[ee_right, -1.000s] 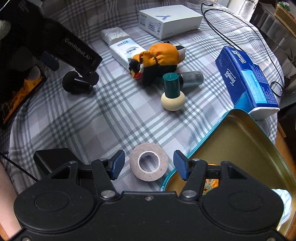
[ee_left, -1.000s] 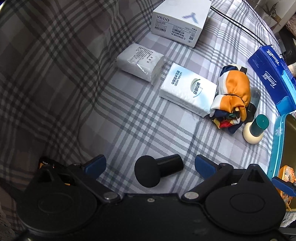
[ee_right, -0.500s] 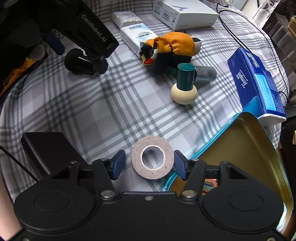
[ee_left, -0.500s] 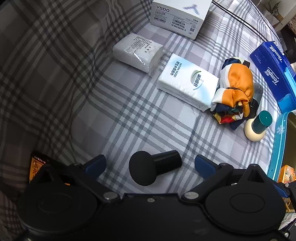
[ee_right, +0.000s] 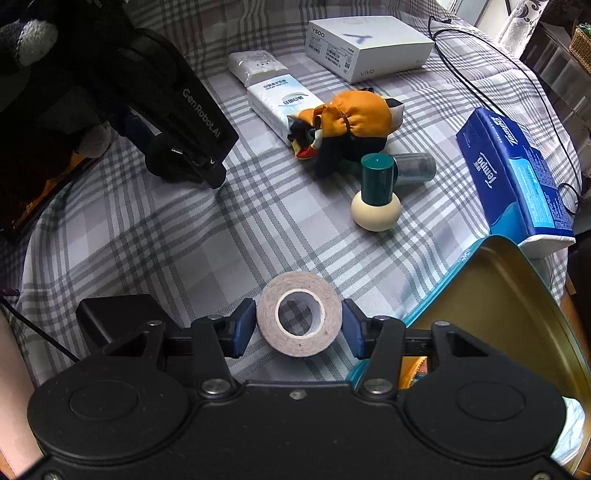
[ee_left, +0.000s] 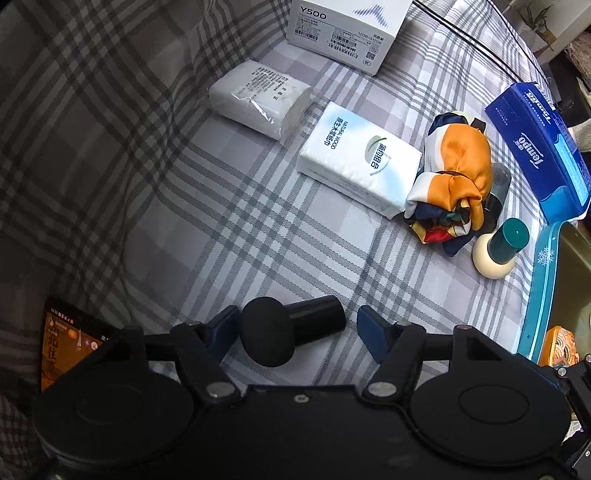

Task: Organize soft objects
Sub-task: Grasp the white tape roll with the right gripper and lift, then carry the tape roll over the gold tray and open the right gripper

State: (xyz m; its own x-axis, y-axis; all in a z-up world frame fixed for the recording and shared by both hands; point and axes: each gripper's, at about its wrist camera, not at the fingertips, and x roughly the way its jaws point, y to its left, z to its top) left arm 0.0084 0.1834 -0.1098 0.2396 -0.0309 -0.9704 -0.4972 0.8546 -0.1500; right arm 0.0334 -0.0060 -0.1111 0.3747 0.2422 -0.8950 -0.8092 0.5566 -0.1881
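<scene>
My left gripper (ee_left: 297, 328) points down over a black knob-headed cylinder (ee_left: 295, 330) lying on the plaid cloth. Its jaws are closing with the cylinder between them: the left pad is at the round head, the right pad still a little off the barrel. My right gripper (ee_right: 298, 325) is shut on a roll of brownish tape (ee_right: 299, 314), both pads against its sides. Soft things lie further back: a white tissue pack (ee_left: 358, 162), a clear-wrapped tissue pack (ee_left: 258, 99), an orange and navy scarf bundle (ee_left: 454, 173) and a blue Tempo tissue pack (ee_left: 539, 147).
An open teal tin (ee_right: 480, 295) stands at the right, close to my right gripper. A cream bottle with a teal cap (ee_right: 376, 192) stands near the scarf. A white Y500 box (ee_left: 343, 29) sits at the back, a lit phone (ee_left: 62, 343) at the left, a black block (ee_right: 110, 317) by the tape.
The left jaws have narrowed from wide apart to close around the black cylinder. The right jaws have closed from a loose gap onto the tape roll.
</scene>
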